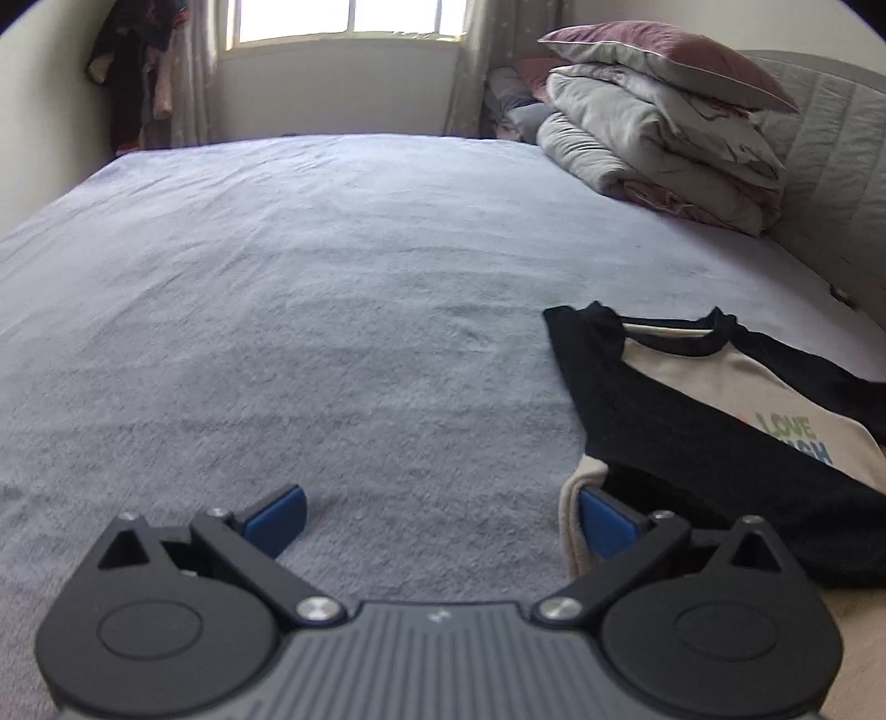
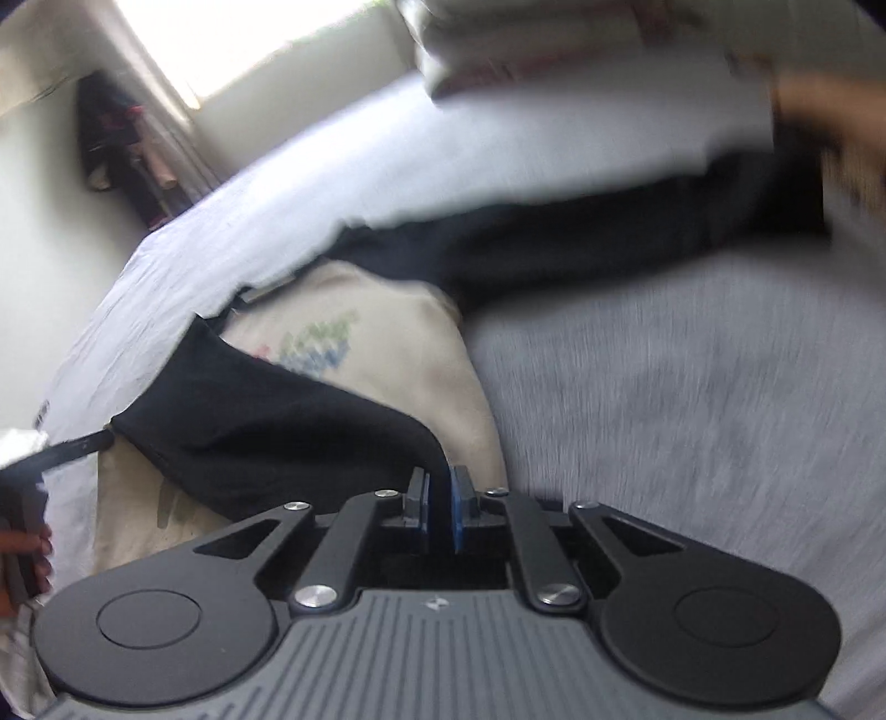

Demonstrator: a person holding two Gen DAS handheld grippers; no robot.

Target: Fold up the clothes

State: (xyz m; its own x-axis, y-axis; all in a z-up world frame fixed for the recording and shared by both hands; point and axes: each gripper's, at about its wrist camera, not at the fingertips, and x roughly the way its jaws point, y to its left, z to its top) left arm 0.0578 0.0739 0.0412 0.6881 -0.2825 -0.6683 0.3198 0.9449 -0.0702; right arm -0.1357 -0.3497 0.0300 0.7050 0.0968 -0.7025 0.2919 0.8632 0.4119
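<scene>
In the left wrist view the bed [image 1: 332, 266] fills the scene from near to far, with the shirt [image 1: 714, 421] lying on it at the near right, just beside the right finger of the left gripper [image 1: 443, 520]. A stack of folded bedding [image 1: 659, 149] with a pillow [image 1: 664, 55] on top sits on the far right of the bed, before the headboard [image 1: 830, 166]. Beyond the far edge are a window [image 1: 349, 22] and, in the far left corner, hanging clothes [image 1: 138, 77].
</scene>
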